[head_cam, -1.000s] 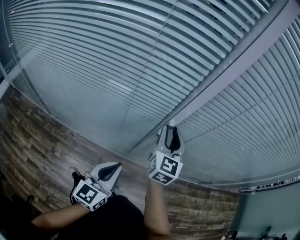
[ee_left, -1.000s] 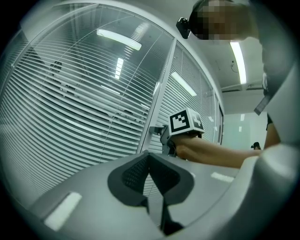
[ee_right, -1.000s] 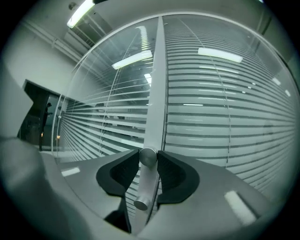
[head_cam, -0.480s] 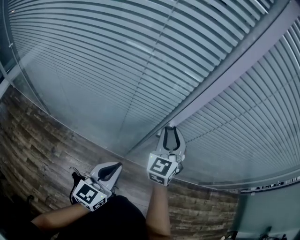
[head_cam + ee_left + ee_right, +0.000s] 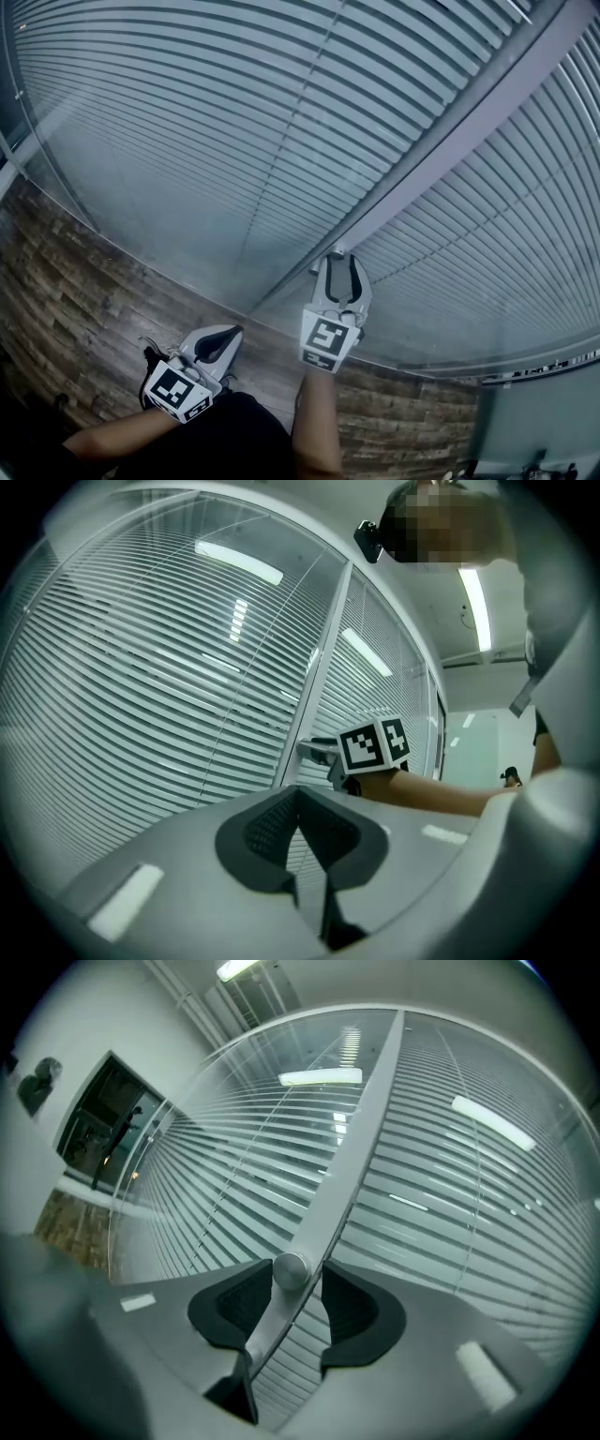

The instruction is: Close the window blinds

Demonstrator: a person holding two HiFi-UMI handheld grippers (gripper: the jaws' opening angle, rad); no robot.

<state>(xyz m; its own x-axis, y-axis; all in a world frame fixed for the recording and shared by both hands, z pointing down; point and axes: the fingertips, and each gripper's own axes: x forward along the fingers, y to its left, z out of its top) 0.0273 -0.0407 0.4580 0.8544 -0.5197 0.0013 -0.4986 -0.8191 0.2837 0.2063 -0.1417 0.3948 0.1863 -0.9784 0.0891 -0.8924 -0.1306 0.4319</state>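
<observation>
The right gripper's (image 5: 295,1283) fingers are released: the jaws have just been opening, and they stand wide on either side of a small round metal knob (image 5: 291,1269) without pressing it; the knob lies closer to the left-hand pad, with clear space before the other. The knob sits on the face of the grey mullion (image 5: 361,1138), low on its length; it is probably the control that tilts the slats, which would explain why the gripper is held level and square to the mullion with the knob between its pads. Letting go here looks like either the end of a twist or a pause to take a new hold.

The blinds (image 5: 234,112) run behind the glass on both sides of the mullion; thin dark lines show between the slats, and whether they are fully turned shut cannot be told.

The left gripper (image 5: 230,336) is clenched on nothing, jaws together; it hangs well to the left of the mullion and lower, over the wood-patterned floor (image 5: 84,291), probably parked out of the way because one gripper is enough for the knob.
</observation>
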